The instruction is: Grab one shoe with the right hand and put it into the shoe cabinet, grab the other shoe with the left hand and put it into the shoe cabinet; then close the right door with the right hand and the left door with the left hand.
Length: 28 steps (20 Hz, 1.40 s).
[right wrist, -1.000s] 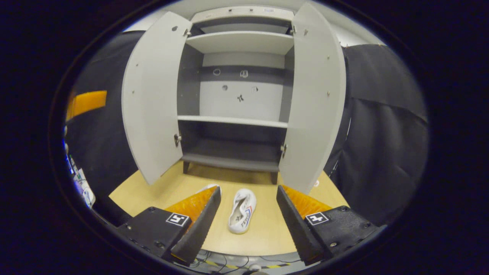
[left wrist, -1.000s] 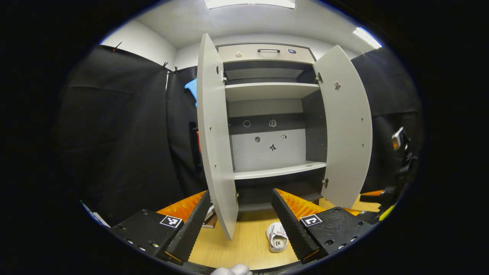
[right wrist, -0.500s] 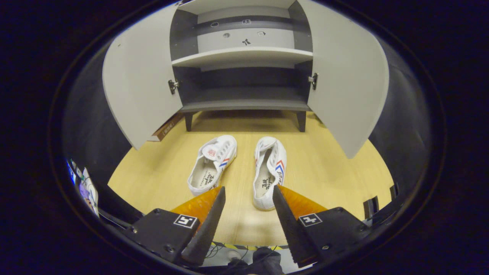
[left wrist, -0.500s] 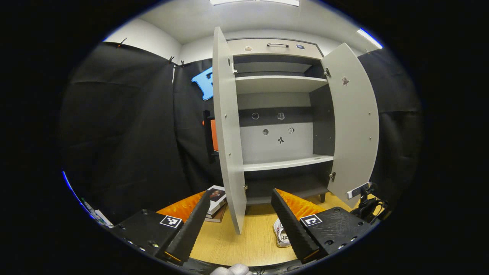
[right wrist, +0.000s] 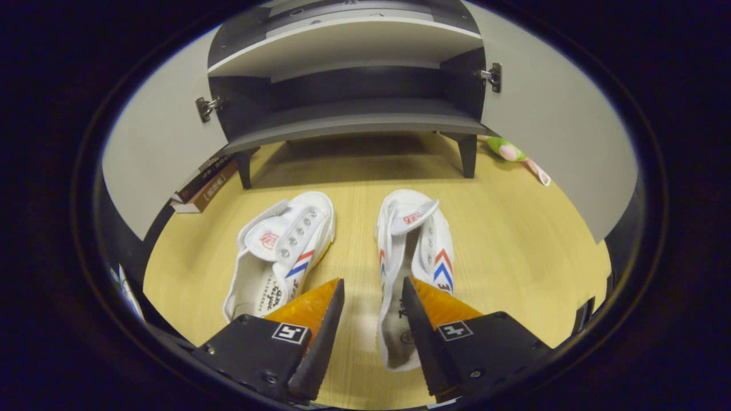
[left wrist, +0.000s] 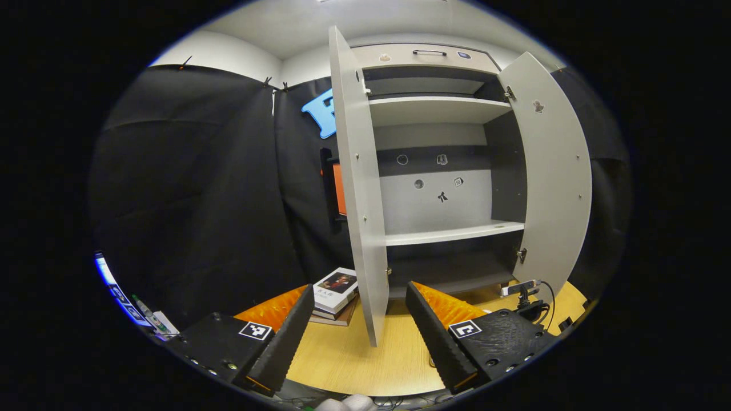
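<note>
Right shoe [right wrist: 414,257] on the floor before the open cabinet [right wrist: 348,114], now looming closer — right gripper [right wrist: 371,319] has dropped toward its heel, jaws apart, nothing held. Grasp imminent. Left gripper [left wrist: 360,331] open, waiting.

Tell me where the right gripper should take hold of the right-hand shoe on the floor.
Probably the shoe's heel-end side wall, from above: its heel points toward the right gripper, the mouth faces up, and one finger already overlaps it.
</note>
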Motion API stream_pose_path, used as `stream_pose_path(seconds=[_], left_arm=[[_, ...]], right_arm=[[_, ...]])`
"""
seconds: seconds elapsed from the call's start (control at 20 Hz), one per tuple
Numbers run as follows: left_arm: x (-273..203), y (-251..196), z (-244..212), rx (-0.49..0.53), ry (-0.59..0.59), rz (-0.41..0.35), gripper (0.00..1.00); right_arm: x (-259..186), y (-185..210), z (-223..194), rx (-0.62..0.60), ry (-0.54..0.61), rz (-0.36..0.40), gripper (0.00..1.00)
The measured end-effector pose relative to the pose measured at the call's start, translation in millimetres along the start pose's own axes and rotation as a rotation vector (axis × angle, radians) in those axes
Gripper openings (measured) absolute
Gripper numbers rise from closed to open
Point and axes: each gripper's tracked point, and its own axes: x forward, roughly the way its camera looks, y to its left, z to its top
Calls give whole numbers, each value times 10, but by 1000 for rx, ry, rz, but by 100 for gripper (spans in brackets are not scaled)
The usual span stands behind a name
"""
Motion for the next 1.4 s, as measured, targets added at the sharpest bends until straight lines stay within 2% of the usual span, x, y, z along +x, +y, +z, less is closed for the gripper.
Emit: stream_pose_path(seconds=[0.1,0.15,0.2,0.35,0.4,0.5,0.55,0.65,0.9,0.95,1.05,1.2,1.4], left_arm=[[37,-34,-15,-4,-2,2,96],[74,-57,-23,-1,2,4,96],[93,-74,-61,1,10,8,96],[133,-139,-163,-5,52,12,96],[137,-158,-164,-13,56,13,96],[138,-203,-153,-28,57,12,96],[146,-213,-136,-30,53,13,97],[143,-247,-100,-24,43,14,97],[140,-332,-51,-28,31,4,97],[144,-345,-47,-28,28,0,100],[121,-354,-37,-33,24,-5,97],[90,-360,-16,-41,12,-15,96],[57,-356,-52,-48,4,-26,96]], right_arm=[[164,14,39,-2,5,4,64],[226,8,69,-4,0,2,53],[281,18,82,-2,-5,-3,61],[359,-29,124,-7,-22,-11,60],[378,-105,124,-9,-31,-32,53],[408,-115,146,6,-31,-16,18],[360,-125,156,5,-25,-2,13],[357,-137,205,20,-20,12,7],[185,-162,358,14,-23,51,5],[117,-173,409,1,-35,50,4],[-78,-153,544,-29,-62,56,5],[-471,-90,870,-75,-113,68,5],[-1060,86,1604,-145,-231,101,5]])
